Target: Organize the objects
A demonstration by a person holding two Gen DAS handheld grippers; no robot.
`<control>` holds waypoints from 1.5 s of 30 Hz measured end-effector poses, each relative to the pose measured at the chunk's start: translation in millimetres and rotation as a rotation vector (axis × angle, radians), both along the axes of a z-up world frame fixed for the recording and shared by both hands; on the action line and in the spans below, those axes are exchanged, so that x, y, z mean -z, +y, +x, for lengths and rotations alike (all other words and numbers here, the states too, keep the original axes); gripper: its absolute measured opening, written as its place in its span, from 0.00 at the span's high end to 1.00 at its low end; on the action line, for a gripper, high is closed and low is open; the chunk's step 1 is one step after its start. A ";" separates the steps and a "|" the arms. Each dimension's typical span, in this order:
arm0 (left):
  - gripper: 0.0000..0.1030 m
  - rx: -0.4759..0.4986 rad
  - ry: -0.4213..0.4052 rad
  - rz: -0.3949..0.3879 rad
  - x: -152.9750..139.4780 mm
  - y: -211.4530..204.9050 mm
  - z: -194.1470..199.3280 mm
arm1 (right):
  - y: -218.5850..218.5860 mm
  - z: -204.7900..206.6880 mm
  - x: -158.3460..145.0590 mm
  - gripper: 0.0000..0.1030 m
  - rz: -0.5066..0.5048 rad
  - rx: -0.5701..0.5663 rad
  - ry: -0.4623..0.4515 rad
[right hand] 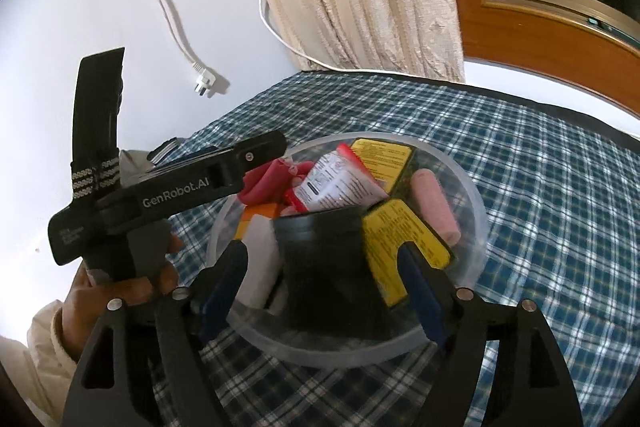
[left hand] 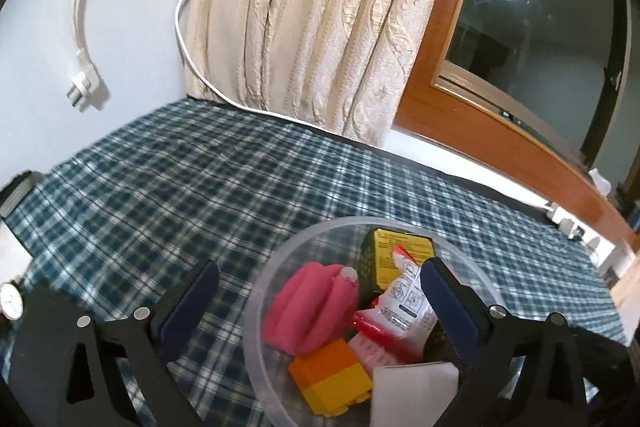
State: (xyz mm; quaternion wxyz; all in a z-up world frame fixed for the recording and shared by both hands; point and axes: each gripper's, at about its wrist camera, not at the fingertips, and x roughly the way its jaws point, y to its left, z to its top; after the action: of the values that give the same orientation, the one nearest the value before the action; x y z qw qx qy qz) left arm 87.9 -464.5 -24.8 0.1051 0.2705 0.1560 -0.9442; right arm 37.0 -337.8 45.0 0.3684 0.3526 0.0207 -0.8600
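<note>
A clear plastic bowl (left hand: 256,311) (right hand: 476,211) stands on the checked cloth. In it lie a pink folded item (left hand: 312,307), a yellow-labelled box (left hand: 396,255), a red-and-white sachet (left hand: 400,307) (right hand: 336,183), an orange-and-yellow brick (left hand: 332,375) and a white block (left hand: 412,391). The right wrist view also shows a black roll (right hand: 328,259), a second yellow-labelled box (right hand: 404,251) and a pale pink cylinder (right hand: 434,207). My left gripper (left hand: 320,307) is open astride the bowl's left rim, one finger inside. My right gripper (right hand: 322,287) is open over the bowl's near side, either side of the black roll without touching it.
The blue checked cloth (left hand: 200,179) covers the table back to a white wall. A white plug (left hand: 82,87) hangs on its cable, and a cream curtain (left hand: 320,19) and wooden window frame (left hand: 460,107) stand behind. A wristwatch (left hand: 10,303) lies at the far left. A hand (right hand: 120,287) holds the left gripper.
</note>
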 end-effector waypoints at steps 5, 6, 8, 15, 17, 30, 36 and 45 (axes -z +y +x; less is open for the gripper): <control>0.01 -0.024 0.010 -0.059 -2.1 5.0 5.1 | 20.5 11.8 2.4 0.19 -0.011 0.031 0.017; 0.01 -0.025 0.009 -0.060 -1.8 4.7 5.2 | 24.3 13.4 3.9 0.19 -0.008 0.040 0.018; 0.01 -0.034 0.004 -0.058 -0.4 3.2 5.5 | 29.4 15.5 7.0 0.19 -0.007 0.051 0.011; 0.01 -0.063 0.001 -0.080 1.0 4.1 8.3 | 38.7 18.0 18.8 0.16 -0.003 0.083 -0.036; 0.01 -0.068 -0.002 -0.092 1.6 6.2 8.6 | 39.0 20.3 20.6 0.13 0.000 0.084 -0.041; 0.01 -0.099 -0.031 -0.144 5.5 23.1 41.5 | 38.5 32.3 23.4 0.04 0.096 0.143 -0.013; 0.01 -0.073 -0.067 -0.199 6.7 40.0 58.9 | 40.1 39.7 16.1 0.00 0.126 0.194 0.071; 0.01 -0.045 -0.100 -0.247 9.0 60.3 77.1 | 40.7 45.2 12.0 0.00 0.207 0.245 0.159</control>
State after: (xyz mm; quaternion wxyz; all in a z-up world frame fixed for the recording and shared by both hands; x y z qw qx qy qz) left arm 165.0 -404.2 -33.8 0.1663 0.2988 0.0389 -0.9389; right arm 82.2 -297.1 33.0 0.2197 0.3195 0.0949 -0.9169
